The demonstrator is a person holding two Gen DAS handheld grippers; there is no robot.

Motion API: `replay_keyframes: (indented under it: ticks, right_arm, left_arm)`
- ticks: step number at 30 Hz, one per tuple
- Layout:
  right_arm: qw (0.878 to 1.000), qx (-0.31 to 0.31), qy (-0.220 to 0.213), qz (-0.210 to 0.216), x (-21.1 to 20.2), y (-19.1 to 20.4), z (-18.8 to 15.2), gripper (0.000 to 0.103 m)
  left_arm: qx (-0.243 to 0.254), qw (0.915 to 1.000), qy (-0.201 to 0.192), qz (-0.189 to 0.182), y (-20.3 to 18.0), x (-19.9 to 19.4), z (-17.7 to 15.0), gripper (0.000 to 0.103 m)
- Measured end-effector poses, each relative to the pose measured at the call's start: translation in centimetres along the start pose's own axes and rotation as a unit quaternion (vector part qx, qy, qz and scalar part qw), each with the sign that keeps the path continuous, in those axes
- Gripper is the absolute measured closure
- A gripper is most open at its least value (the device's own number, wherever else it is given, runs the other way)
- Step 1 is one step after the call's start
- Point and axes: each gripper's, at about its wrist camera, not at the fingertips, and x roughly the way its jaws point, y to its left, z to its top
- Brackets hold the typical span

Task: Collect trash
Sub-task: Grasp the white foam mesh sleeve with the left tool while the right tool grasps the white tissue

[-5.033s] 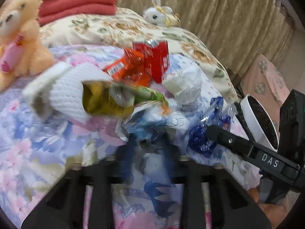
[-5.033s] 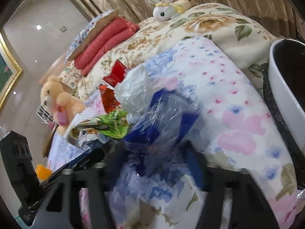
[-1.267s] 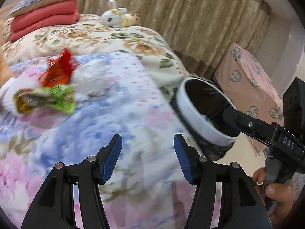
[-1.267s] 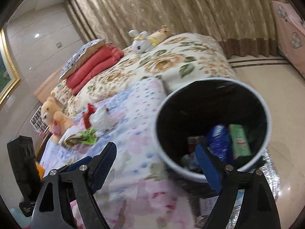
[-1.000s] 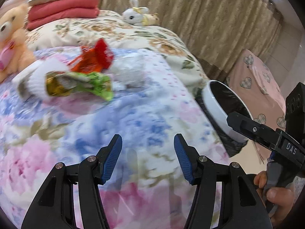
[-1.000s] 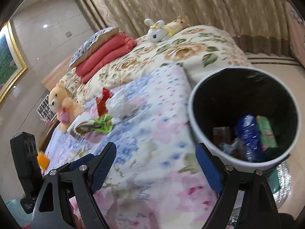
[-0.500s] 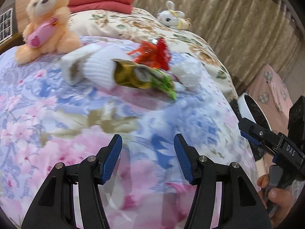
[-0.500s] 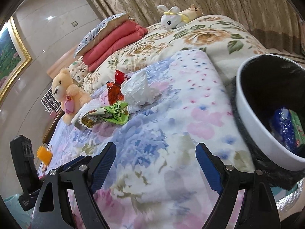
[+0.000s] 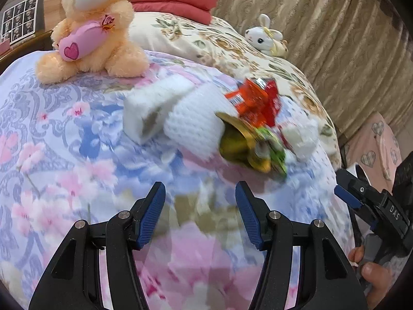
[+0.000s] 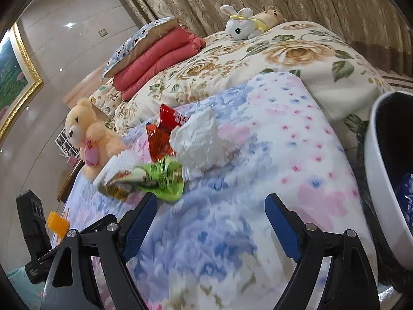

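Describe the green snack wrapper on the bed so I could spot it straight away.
Start at the peach teddy bear sitting on the blue-and-pink floral blanket. A small heap of litter lies beside it, and the green wrapper is at the heap's near edge, below the red packet and the crumpled white tissue. It alone is bright green, with a gold end.

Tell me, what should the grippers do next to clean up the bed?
Probably ease the left gripper forward to the green snack wrapper and close on it. Both grippers are open and empty, and that wrapper lies nearest, at the front of the trash pile on the floral blanket.
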Motion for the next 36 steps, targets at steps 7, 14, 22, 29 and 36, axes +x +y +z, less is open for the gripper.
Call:
replay_keyframes:
  ticks: [7, 14, 22, 29, 36]
  right_arm:
    - [1.000, 0.010, -0.006, 0.003, 2.0, -0.1, 2.0, 0.016]
    - [1.000, 0.010, -0.005, 0.002, 4.6, 0.2, 3.6, 0.022]
    - [1.000, -0.017, 0.006, 0.000, 5.6, 0.9, 3.2, 0.064]
    - [1.000, -0.008, -0.001, 0.005, 3.1, 0.0, 2.3, 0.067]
    - [1.000, 0.004, -0.002, 0.002, 0.0, -1.4, 0.4, 0.067]
  left_arm:
    - [-0.029, 0.9994, -0.013, -0.016, 1.8, 1.1, 2.5, 0.046]
    - [-0.037, 0.9987, -0.005, -0.034, 1.8, 2.9, 3.5, 0.055]
    - [0.011, 0.9991, -0.019, -0.036, -0.4, 2.8, 3.5, 0.083]
    - [0.007, 0.9985, -0.038, -0.039, -0.4, 0.0, 1.8, 0.085]
    - [0.035, 0.9965, -0.013, -0.075, -3.1, -2.1, -2.1, 0.085]
